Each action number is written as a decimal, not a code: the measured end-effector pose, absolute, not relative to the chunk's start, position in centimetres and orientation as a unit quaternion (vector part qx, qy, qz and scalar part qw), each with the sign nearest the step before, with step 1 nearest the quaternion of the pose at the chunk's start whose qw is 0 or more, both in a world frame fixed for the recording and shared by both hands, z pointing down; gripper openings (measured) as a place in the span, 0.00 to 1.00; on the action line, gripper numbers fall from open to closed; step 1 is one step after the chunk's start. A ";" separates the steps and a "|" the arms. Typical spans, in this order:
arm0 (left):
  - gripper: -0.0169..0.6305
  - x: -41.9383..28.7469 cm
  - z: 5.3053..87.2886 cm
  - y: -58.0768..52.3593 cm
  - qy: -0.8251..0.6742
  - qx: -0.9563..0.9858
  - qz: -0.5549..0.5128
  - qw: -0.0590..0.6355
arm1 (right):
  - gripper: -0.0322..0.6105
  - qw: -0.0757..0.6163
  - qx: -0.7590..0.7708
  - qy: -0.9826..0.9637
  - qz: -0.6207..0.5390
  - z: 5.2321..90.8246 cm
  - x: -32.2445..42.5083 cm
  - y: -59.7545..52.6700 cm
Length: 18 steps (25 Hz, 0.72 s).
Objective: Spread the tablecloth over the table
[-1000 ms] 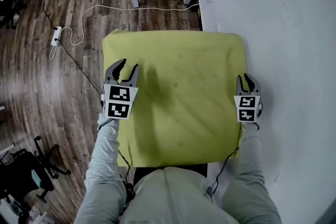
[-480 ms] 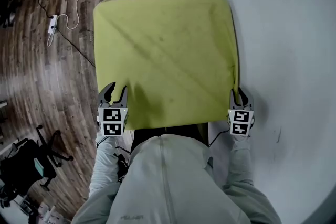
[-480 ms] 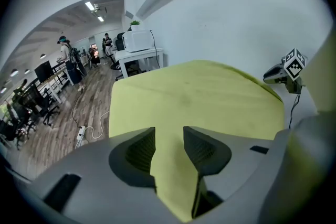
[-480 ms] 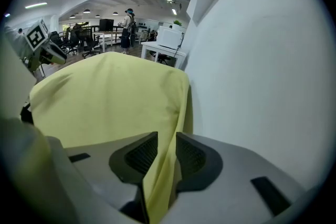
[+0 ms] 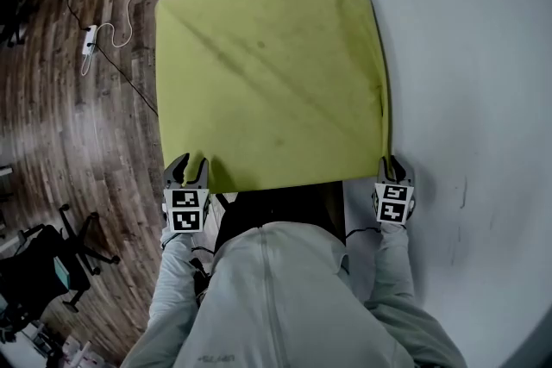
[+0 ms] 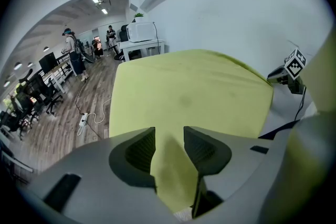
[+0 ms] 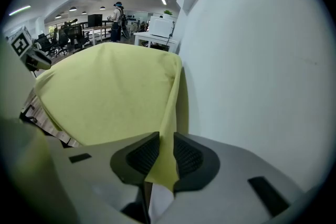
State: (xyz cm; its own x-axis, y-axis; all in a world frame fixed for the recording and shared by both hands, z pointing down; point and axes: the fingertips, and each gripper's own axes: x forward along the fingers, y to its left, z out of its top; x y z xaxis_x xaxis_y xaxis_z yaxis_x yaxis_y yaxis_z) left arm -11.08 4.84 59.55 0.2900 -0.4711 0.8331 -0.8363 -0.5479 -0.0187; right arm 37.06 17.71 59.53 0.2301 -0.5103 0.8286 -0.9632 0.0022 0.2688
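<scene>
Holding the yellow-green tablecloth (image 5: 272, 82) spread out by its two near corners
Left claw (image 5: 187, 170) is clamped on the left corner; right claw (image 5: 393, 165) is closing, pads pinching the right corner; the cloth lies flat between wooden floor (image 5: 78, 125) and white wall (image 5: 466, 56)

No legible txt, brand, no. or label anywhere in shot. Only signs: b/w square code markers on left cube (image 5: 188, 211), lower left of head view, and right cube (image 5: 392, 204), lower right. Blocky patterns only, no letters or digits to read.
</scene>
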 end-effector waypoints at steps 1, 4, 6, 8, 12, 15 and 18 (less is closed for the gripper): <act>0.31 -10.8 59.5 5.0 -0.417 0.778 0.418 0.214 | 0.19 0.431 0.656 -0.561 0.264 59.8 37.1 17.8; 0.31 -9.7 59.3 5.4 -0.399 0.795 0.411 0.201 | 0.19 0.431 0.656 -0.561 0.262 60.2 37.0 17.8; 0.31 -8.9 59.1 5.4 -0.393 0.803 0.405 0.195 | 0.19 0.427 0.659 -0.565 0.253 59.9 36.9 17.4; 0.31 -8.0 58.7 5.3 -0.388 0.810 0.399 0.188 | 0.19 0.413 0.667 -0.569 0.246 59.2 36.8 17.1; 0.31 -6.5 58.0 5.3 -0.376 0.823 0.387 0.178 | 0.19 0.415 0.668 -0.557 0.266 60.0 36.9 17.7; 0.31 -5.6 57.7 5.8 -0.364 0.831 0.384 0.171 | 0.09 0.441 0.672 -0.536 0.259 60.5 37.9 18.5; 0.31 -5.1 57.6 5.8 -0.355 0.837 0.384 0.165 | 0.09 0.474 0.669 -0.519 0.241 60.6 39.1 18.7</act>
